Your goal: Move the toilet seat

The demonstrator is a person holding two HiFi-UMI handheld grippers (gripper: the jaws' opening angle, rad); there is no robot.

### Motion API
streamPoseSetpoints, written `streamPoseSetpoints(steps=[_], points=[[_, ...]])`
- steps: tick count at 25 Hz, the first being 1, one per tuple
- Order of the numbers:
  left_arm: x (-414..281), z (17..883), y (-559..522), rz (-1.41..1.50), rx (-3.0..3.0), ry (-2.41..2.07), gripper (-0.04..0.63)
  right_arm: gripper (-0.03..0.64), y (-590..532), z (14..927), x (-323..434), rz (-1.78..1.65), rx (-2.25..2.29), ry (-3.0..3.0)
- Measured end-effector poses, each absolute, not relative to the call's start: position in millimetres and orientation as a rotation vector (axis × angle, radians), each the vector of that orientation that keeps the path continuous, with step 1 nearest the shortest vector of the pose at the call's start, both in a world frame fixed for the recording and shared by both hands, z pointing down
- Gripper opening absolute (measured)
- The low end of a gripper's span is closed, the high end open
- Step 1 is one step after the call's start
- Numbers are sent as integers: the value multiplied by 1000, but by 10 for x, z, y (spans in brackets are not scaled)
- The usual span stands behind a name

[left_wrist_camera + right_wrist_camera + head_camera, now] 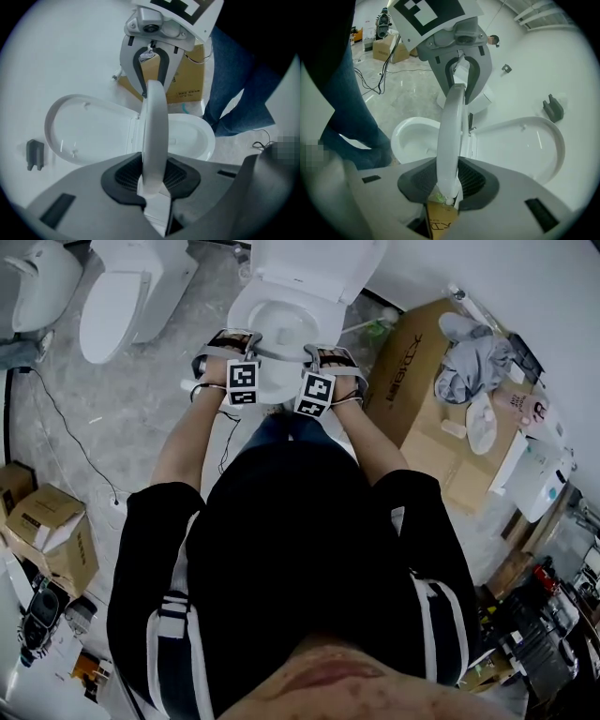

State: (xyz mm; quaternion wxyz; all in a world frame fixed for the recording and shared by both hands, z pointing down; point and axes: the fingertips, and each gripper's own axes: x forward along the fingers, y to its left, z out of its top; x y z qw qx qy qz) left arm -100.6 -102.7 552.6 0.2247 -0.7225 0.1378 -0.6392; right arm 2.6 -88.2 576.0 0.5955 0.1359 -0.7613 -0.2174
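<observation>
My left gripper (152,180) and right gripper (449,183) are each clamped narrow on the rim of the white toilet seat (154,117). It stands edge-on at centre frame, lifted off the bowl (194,136). The open lid (84,129) sits at left.

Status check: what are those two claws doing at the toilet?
Jaws of left gripper, right gripper clamped on toilet seat. Seat raised off bowl. Lid open, clear.

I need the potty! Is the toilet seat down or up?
Partly up: toilet seat stands on edge above the bowl, clamped by left gripper and right gripper.
</observation>
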Motion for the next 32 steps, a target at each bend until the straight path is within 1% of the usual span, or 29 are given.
streamPoseSetpoints(steps=[32], points=[[-785, 4886, -1981, -1711, -2029, 412, 72, 118, -1773, 5135, 203, -393, 415, -1834]])
